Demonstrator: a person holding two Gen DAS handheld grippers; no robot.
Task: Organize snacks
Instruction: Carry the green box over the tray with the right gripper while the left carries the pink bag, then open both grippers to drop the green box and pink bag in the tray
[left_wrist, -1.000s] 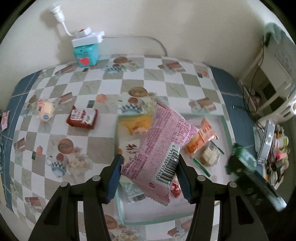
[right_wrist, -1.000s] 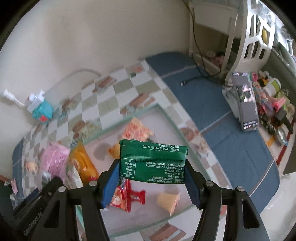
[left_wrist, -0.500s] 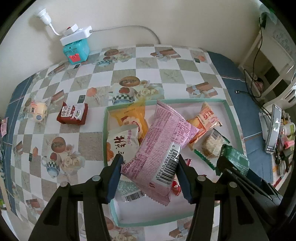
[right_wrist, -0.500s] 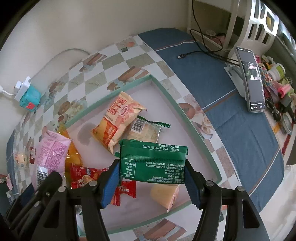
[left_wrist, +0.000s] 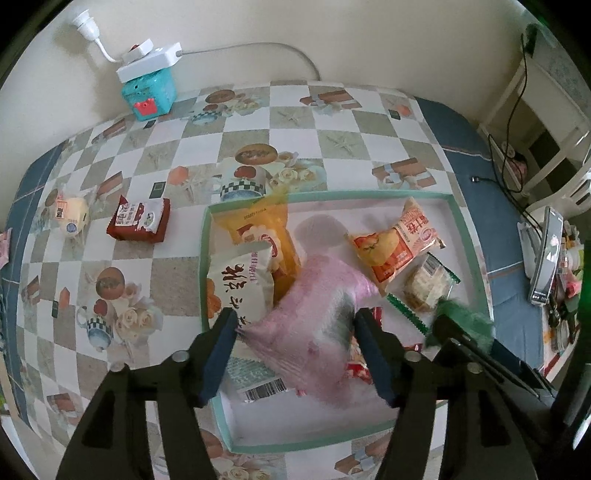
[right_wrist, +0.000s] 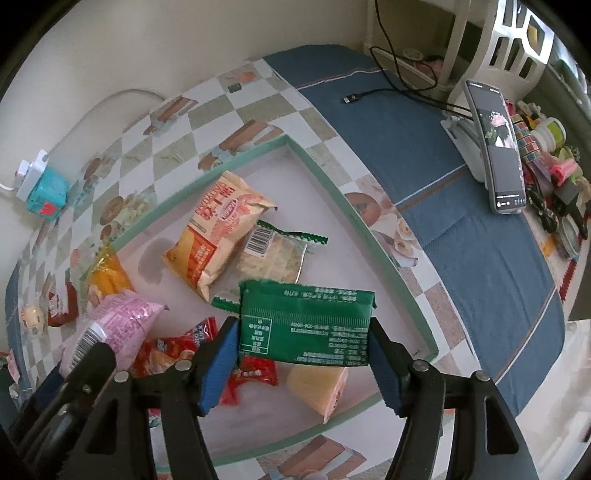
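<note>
Your left gripper (left_wrist: 297, 347) fingers have just spread; the blurred pink snack bag (left_wrist: 314, 332) is dropping and may land on the packets in the tray (left_wrist: 469, 236). Your right gripper (right_wrist: 303, 356) fingers, easing apart, barely pinch the green packet (right_wrist: 304, 325); it could slip.

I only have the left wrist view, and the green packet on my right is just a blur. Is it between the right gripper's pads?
Observer: Yes. In the right wrist view the green packet hangs between the pads of the right gripper. Its jaws have just been opening, and I cannot tell whether they press on the packet.
Operator: What lies under it?
Observer: A pale yellow snack in the tray, close to its near rim. Your view does not show it.
</note>
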